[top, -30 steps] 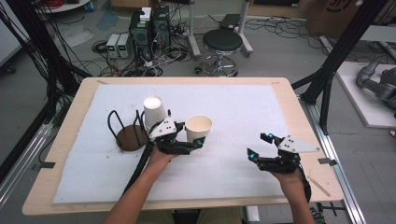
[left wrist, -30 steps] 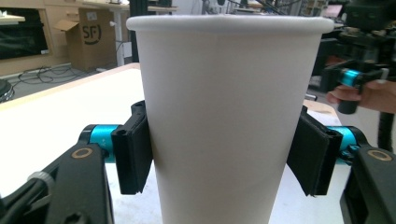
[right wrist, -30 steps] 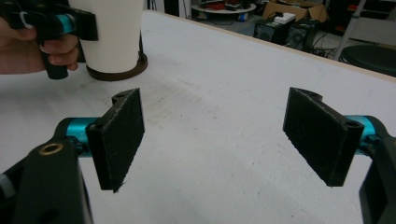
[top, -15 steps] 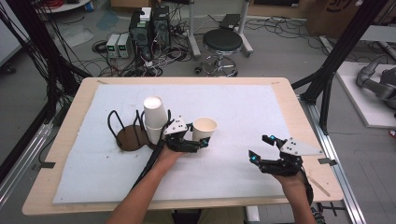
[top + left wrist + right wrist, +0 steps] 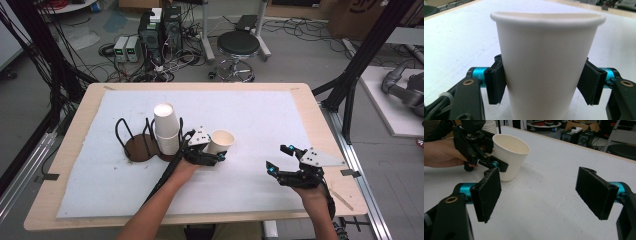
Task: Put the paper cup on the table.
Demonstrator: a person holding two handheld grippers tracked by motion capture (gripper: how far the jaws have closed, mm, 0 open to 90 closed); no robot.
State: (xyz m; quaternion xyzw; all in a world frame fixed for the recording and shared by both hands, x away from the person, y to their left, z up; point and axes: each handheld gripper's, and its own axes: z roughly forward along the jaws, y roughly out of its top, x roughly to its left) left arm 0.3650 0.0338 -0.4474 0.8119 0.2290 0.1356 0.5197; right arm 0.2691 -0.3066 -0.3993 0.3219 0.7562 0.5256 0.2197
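Beside the wire rack (image 5: 131, 135), stacked cups (image 5: 166, 128) stand upside down.

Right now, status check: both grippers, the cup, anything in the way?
Left gripper shut on the white paper cup, upright. Right gripper open, empty, off to the side. Stack of white cups in the black wire holder close behind.

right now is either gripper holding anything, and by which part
The left gripper holds a white paper cup by its side wall, jaws clamped on opposite sides below the rim. The right gripper holds nothing; its jaws stand open.
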